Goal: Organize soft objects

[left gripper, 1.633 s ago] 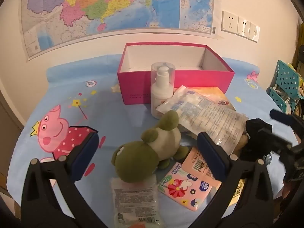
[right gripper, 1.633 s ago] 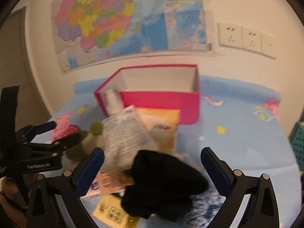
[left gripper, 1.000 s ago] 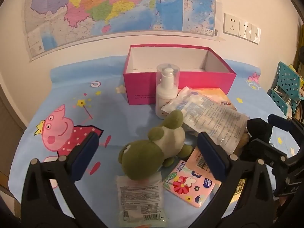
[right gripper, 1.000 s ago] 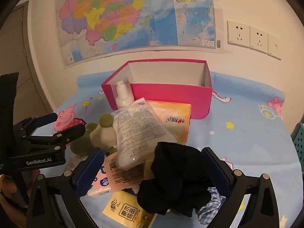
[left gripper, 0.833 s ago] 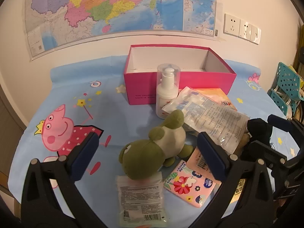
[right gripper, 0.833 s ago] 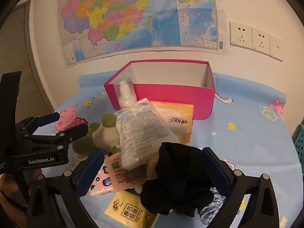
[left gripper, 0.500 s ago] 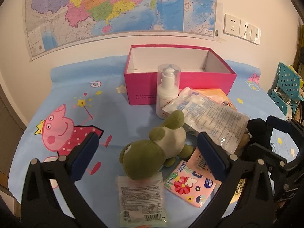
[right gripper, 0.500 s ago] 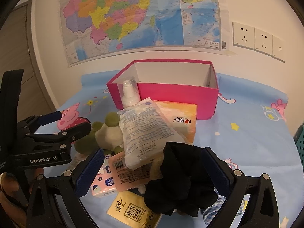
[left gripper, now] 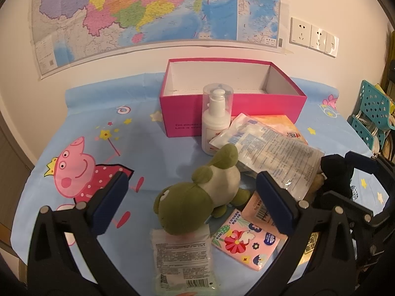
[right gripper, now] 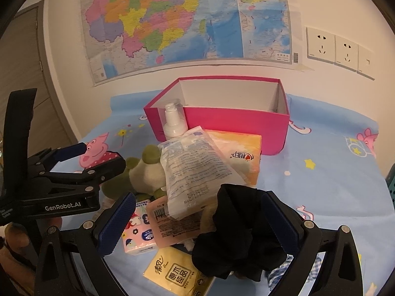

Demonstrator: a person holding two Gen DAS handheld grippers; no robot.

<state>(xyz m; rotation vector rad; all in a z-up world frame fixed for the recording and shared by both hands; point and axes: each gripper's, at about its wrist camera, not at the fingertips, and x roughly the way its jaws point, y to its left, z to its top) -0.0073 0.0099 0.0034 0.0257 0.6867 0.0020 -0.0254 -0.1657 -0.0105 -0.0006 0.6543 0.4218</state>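
Both tongs gape wide over the pile, nothing between their pads. The left tongs (left gripper: 190, 197) frame the frog (left gripper: 197, 192), a green plush lying on its side in the middle of the surface (left gripper: 148, 148), head toward the near edge. Its head rests on a clear packet (left gripper: 182, 259) lying flat at the near edge. Just beside the frog, toward the right edge, a pink tissue pack (left gripper: 246, 241) lies flat, and another pink pack (right gripper: 170, 224) is tucked partly under the big bag (right gripper: 197, 170).

That bag, clear plastic with printed text, leans across the frog's feet and an orange tissue pack (right gripper: 237, 155). Behind them a white pump bottle (left gripper: 217, 120) stands upright, touching the front wall of the pink box (left gripper: 234, 103), which sits open near the far edge below the map (left gripper: 148, 7).

The right tongs (right gripper: 197, 222) hover open at the right side of the pile, with the black cloth (right gripper: 242, 231) bunched up between the pads; I cannot tell whether either pad touches it. The cloth is heaped on a yellow tissue pack (right gripper: 177, 276) near the near edge, and a scrap of blue checked fabric (right gripper: 291, 271) peeks out beside it. A hand (right gripper: 14, 236) grips the left handle at the frame's edge. A teal rack (left gripper: 370, 113) stands off the right edge.
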